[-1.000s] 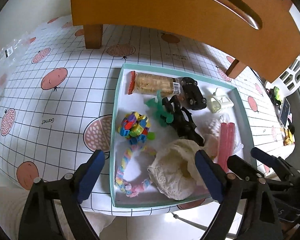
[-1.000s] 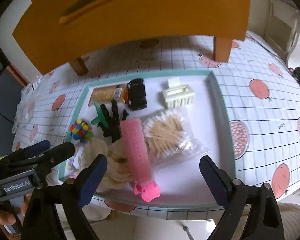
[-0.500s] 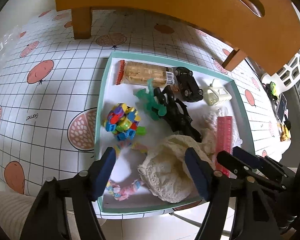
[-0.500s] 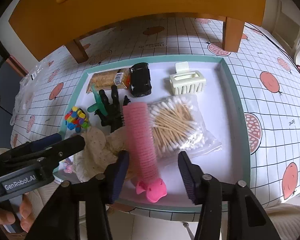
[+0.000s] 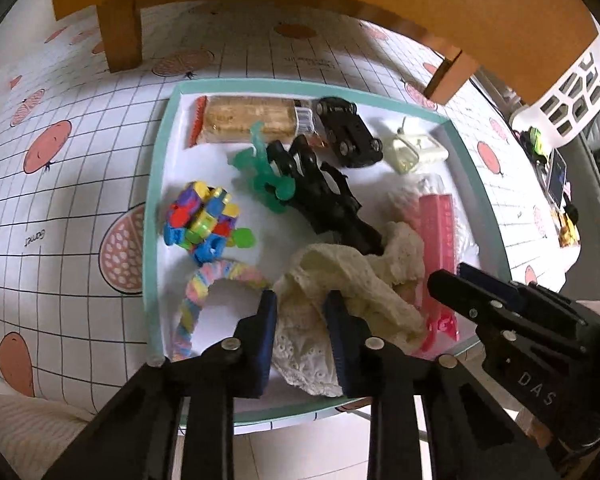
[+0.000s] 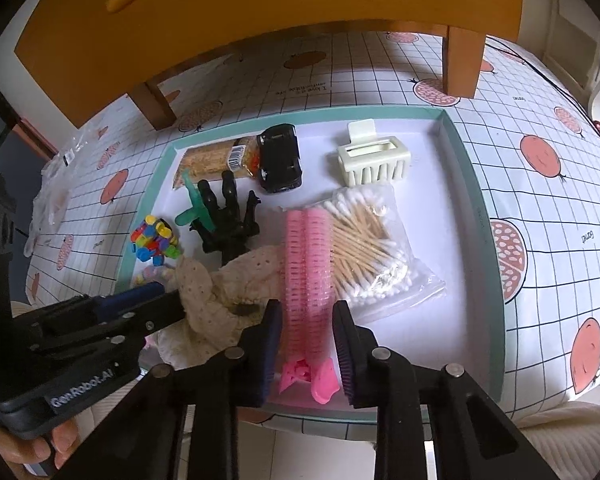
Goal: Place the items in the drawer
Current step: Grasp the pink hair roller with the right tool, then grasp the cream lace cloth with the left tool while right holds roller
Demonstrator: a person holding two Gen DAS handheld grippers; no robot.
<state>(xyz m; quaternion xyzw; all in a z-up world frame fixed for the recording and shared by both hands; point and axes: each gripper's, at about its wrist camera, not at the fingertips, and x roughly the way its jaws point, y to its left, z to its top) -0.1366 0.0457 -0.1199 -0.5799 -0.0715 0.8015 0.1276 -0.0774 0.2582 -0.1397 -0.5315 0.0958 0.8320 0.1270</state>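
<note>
A white tray with a teal rim [image 5: 156,200] holds the items. My left gripper [image 5: 302,320] is closing on a cream lace cloth [image 5: 360,276] at the tray's near edge, and the cloth is bunched between its pads. In the right wrist view my right gripper [image 6: 306,332] is shut on the near end of a pink bristled hair roller [image 6: 308,256], which lies beside the cloth [image 6: 204,300]. The left gripper [image 6: 140,300] shows at the left there. An orange wooden drawer unit [image 6: 260,8] with a slot handle stands on legs beyond the tray.
Also in the tray lie a biscuit packet [image 5: 248,120], a black toy car [image 5: 348,132], a cream claw clip [image 6: 374,162], a green toy [image 5: 264,176], a black hand-shaped toy [image 5: 320,200], colourful blocks [image 5: 204,220], a pastel braided band [image 5: 204,292] and bagged cotton swabs [image 6: 368,248].
Both grippers have gone from wide open to narrow. The left one sank onto the lace cloth and pinched it. The right one stayed in place and shut on the pink roller.
</note>
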